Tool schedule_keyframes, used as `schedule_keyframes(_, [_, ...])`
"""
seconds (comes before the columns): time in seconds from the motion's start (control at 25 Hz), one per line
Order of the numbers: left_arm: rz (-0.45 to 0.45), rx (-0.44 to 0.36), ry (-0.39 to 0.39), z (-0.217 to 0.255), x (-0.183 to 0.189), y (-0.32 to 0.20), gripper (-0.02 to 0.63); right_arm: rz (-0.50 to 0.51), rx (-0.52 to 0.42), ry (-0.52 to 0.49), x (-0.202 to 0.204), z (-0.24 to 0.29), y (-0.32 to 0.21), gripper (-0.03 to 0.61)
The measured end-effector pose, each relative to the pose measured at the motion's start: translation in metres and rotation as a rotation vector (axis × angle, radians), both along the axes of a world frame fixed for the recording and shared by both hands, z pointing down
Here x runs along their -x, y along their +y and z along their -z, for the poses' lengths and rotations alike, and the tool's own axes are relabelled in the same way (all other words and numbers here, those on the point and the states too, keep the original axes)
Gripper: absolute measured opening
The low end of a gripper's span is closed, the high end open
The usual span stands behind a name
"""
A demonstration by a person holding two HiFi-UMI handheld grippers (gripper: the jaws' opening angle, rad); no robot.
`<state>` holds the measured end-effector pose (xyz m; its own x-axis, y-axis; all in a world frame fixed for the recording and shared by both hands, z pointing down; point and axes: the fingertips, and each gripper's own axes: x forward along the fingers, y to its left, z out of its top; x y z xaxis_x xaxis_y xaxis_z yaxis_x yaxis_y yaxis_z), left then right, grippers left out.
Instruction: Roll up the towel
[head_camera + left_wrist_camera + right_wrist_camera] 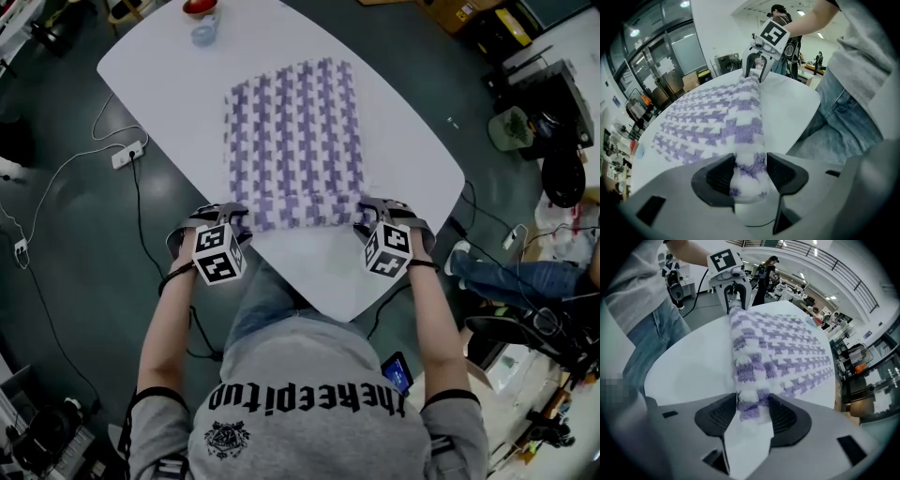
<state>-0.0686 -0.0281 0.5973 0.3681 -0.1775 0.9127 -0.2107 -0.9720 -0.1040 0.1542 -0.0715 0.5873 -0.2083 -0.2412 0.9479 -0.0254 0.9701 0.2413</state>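
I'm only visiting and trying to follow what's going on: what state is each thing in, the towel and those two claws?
towel: spread flat on the table, only its near edge rolled up so far.
left claw: closed on the left end of the rolled edge, pads against it.
right claw: closed on the right end of the rolled edge, pads against it.

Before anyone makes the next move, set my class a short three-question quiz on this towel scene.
1. True or false: the towel is fully rolled up.
2. Which part of it sits between the jaws of the left gripper and the right gripper? A the far edge; B the rolled near edge; C the middle.
3. What does the towel lie on?
Key: 1 false; 2 B; 3 the white table.
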Motion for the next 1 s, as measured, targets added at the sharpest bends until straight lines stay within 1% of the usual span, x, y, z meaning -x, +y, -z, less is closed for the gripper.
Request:
schedule_keyframes(0.16, [-0.001,-0.024,-0.027,-0.003,0.002,-0.002,0.202,0.003,-0.028,0.037,-0.003,-0.009,-0.004,0.196])
schedule_keyframes(0.2, [-0.001,-0.035,-0.036,-0.003,0.002,-0.003,0.202,0.004,-0.037,0.045,-0.003,-0.009,-0.005,0.166])
schedule_keyframes(0.28, [-0.001,-0.052,-0.044,0.0,0.003,-0.006,0.168,-0.001,-0.045,0.045,-0.003,-0.006,-0.007,0.081])
schedule_keyframes(0.36, [-0.002,-0.05,-0.036,0.003,0.004,-0.008,0.115,-0.005,-0.039,0.033,-0.002,-0.002,-0.008,0.057])
schedule_keyframes(0.44, [-0.01,-0.033,-0.027,0.005,0.005,-0.008,0.094,-0.01,-0.02,0.021,-0.001,0.0,-0.005,0.052])
schedule_keyframes(0.6, [-0.046,0.014,-0.018,0.009,0.006,0.011,0.091,-0.016,0.035,0.001,-0.001,0.004,0.016,0.051])
schedule_keyframes(0.76, [-0.066,0.099,0.028,0.016,0.003,0.036,0.091,-0.021,0.13,-0.014,-0.005,0.011,0.042,0.051])
schedule_keyframes(0.84, [-0.07,0.129,0.043,0.019,0.002,0.032,0.092,-0.03,0.172,-0.024,-0.005,0.013,0.038,0.052])
schedule_keyframes(0.92, [-0.075,0.139,0.045,0.018,0.003,0.027,0.092,-0.05,0.194,-0.041,-0.003,0.013,0.032,0.054])
schedule_keyframes(1.0, [-0.082,0.152,0.047,0.017,0.004,0.035,0.094,-0.078,0.213,-0.069,-0.001,0.014,0.036,0.064])
